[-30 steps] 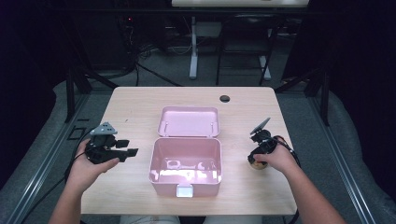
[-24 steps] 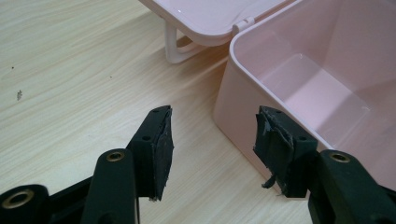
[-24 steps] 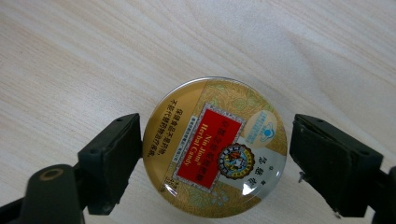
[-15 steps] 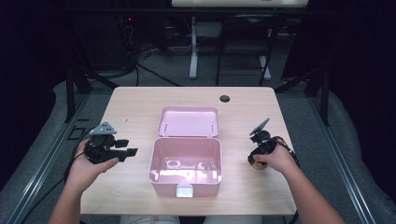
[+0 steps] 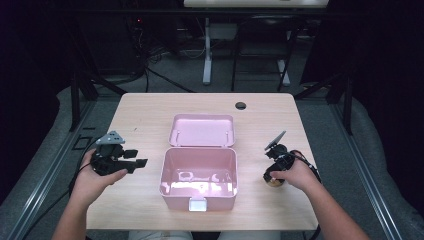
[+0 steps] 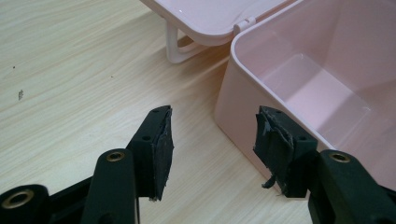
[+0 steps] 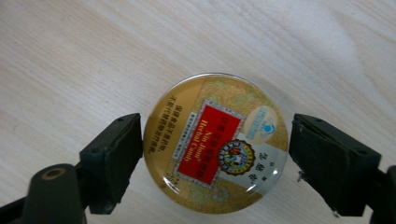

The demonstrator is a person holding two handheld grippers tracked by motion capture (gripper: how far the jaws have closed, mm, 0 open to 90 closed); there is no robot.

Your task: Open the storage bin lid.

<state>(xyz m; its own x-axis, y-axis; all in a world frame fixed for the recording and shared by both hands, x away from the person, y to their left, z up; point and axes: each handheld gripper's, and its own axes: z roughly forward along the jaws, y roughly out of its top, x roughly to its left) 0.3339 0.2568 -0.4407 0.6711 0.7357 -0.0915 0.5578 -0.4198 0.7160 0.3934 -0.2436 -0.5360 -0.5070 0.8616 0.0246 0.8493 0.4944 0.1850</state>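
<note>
One round gold candy tin, red label, glossy lid, sits between the right gripper jaws, unclamped

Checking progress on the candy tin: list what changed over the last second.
Little changed. The right gripper hangs over the round candy tin; its jaws closed slightly, then have just been opening again, flanking the tin, the right pad clear of it. The left gripper, open, the pink box and its lid stayed put.
</note>
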